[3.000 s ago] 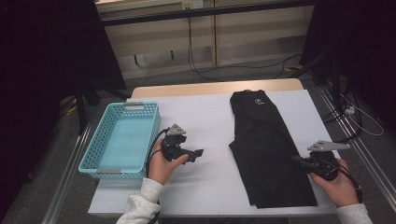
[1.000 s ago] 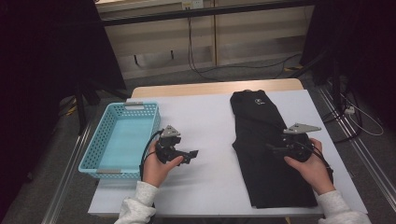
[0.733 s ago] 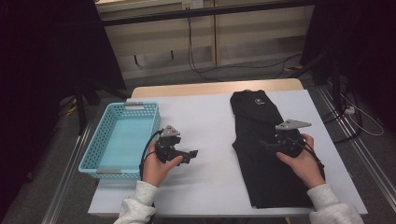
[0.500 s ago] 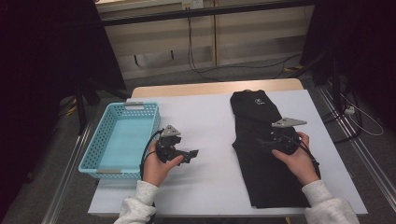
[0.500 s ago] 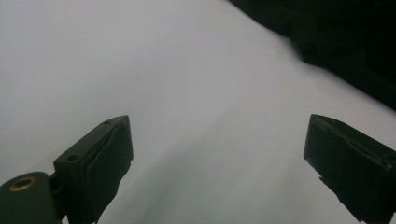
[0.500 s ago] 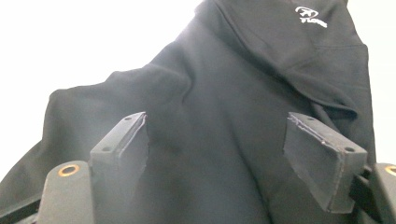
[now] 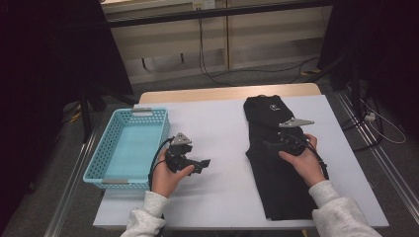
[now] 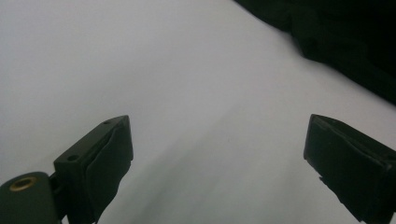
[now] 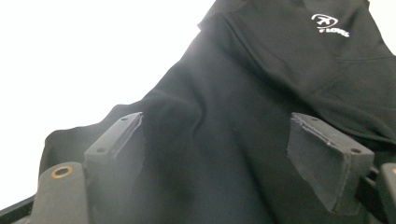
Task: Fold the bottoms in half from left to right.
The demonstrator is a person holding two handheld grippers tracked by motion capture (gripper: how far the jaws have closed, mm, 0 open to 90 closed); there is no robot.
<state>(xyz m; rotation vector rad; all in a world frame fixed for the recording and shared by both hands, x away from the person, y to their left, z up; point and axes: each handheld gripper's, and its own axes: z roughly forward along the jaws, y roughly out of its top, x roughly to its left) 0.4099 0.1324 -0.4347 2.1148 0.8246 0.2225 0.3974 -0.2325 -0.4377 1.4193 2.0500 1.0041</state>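
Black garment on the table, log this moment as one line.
right gripper: open, over folded black fabric garment | left gripper: open, over white table | light blue plastic basket: empty

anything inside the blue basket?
The blue basket looks empty: its pale floor shows bare in the high view. The near wall hides a thin strip of floor behind it.

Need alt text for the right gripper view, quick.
The right gripper hangs open just above a black garment, its two jaws wide apart with nothing between them. A small white logo sits at the garment's far end, and the white table shows beyond.
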